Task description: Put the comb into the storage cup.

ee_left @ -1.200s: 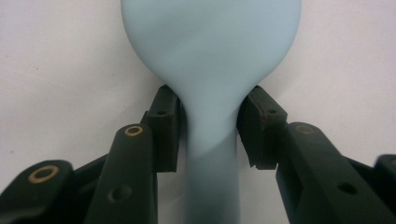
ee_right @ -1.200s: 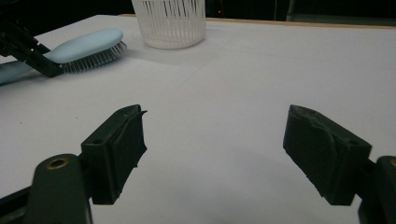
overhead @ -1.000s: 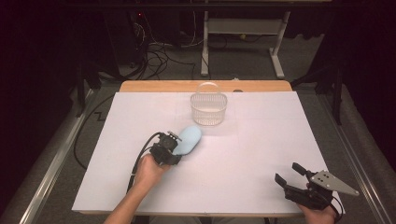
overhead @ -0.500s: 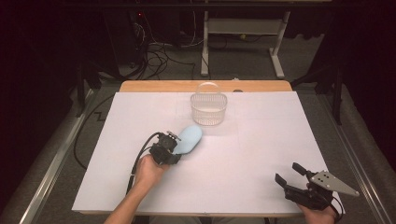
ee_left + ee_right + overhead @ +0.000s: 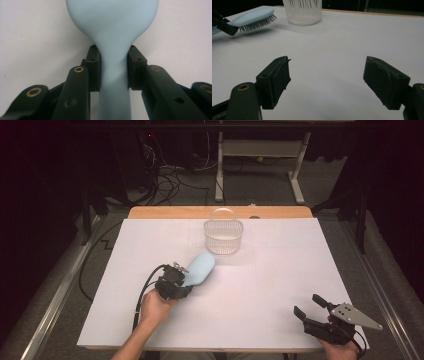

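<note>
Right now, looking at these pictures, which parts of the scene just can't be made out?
- Pale blue plastic hairbrush: bristles face down in the high view, hidden by its own back.
- Brush handle end: in the left gripper view, cut off by the bottom edge.
- White slatted plastic basket: top cut off by the right gripper view's upper edge.
- Room behind the table: too dark.

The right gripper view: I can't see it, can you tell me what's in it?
The right gripper hangs open over a white table, nothing between its two black jaws. Far off at the top left, the other gripper holds a light blue hairbrush lifted off the table, bristles down, beside a white slatted basket.
</note>
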Demonstrator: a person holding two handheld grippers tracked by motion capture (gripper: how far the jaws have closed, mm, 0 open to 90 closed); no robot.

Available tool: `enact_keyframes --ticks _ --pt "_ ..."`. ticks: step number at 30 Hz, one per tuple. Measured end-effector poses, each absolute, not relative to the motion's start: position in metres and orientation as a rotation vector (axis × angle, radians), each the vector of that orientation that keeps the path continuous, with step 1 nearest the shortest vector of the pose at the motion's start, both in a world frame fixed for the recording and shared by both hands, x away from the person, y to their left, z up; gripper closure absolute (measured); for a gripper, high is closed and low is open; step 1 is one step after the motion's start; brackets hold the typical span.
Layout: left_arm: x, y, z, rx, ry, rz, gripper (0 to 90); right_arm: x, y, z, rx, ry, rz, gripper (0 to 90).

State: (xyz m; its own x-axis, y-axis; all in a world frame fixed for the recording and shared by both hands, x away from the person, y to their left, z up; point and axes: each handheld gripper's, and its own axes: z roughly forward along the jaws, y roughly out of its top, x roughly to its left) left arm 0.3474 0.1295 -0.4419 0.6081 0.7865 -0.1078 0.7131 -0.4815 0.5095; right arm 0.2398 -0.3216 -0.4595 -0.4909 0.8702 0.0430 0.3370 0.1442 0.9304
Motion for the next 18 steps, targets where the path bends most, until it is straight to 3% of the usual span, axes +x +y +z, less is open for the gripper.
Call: enact_keyframes --ticks 18 --pt "0.310 0.157 -0.434 2.185 1.102 0.226 67.5 0.240 -0.318 -0.459 1.144 1.911 1.312 21.6"
